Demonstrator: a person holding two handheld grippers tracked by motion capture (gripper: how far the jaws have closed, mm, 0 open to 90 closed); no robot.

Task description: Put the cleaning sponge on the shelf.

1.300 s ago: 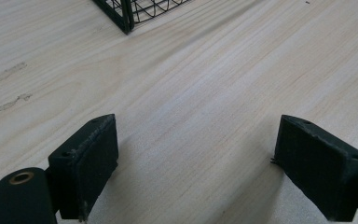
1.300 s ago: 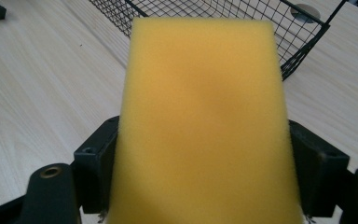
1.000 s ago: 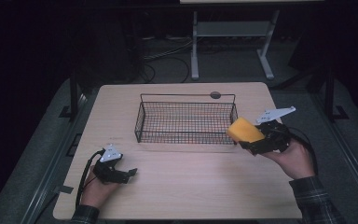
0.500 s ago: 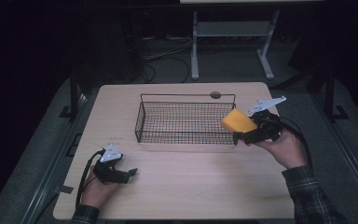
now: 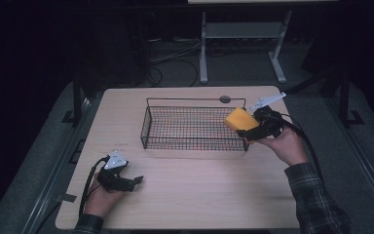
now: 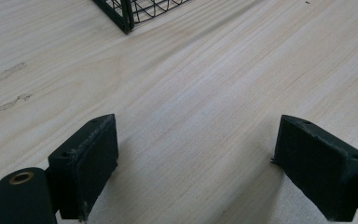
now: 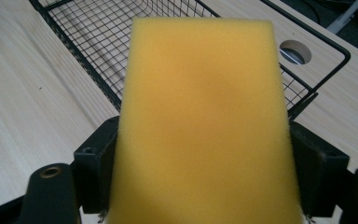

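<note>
A yellow sponge (image 5: pixel 240 119) is clamped between the jaws of my right gripper (image 5: pixel 251 128), which is shut on it at the right end of the black wire basket (image 5: pixel 195 143). The sponge (image 7: pixel 204 121) hangs over the basket's right rim (image 7: pixel 307 100) and hides much of the basket floor behind it. My left gripper (image 5: pixel 135 182) rests low on the table near the front left, its jaws wide open with bare wood between the pads (image 6: pixel 87 161). A corner of the basket (image 6: pixel 127 16) stands ahead of it.
The light wooden table (image 5: pixel 190 195) has a round cable hole (image 5: pixel 225 99) behind the basket's right end. Beyond the table's far edge stand a white stand's legs (image 5: pixel 203 58) and loose cables on the dark floor.
My right gripper has carried the sponge left and away from me, from the table beside the basket to over its right rim. The left gripper has stayed put.
</note>
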